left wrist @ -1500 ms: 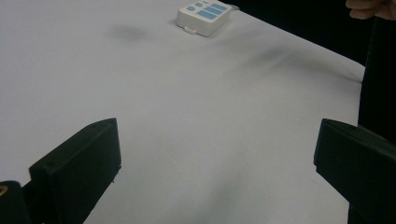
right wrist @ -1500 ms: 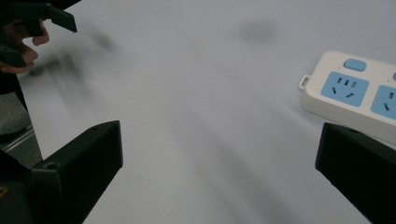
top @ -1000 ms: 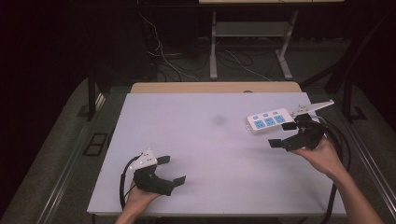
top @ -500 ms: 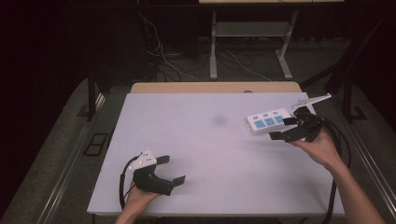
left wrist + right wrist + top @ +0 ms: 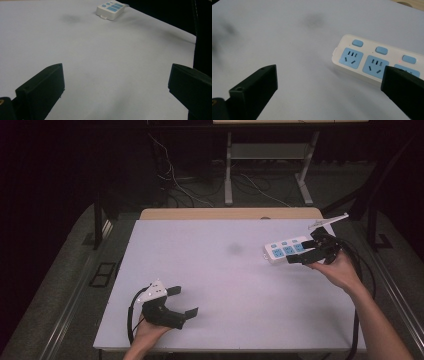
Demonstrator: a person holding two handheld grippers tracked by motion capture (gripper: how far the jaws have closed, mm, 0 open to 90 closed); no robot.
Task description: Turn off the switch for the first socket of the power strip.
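Covering power strip (image 5: pixel 286 250) far end, right hand-held gripper (image 5: pixel 311 252), jaws apart

The left gripper (image 5: pixel 181 301) sits low by the person's body, held in the left hand (image 5: pixel 145 330), with its jaws wide apart. The right arm reaches far out, and the right gripper (image 5: pixel 306 252) has its jaws wide apart too.
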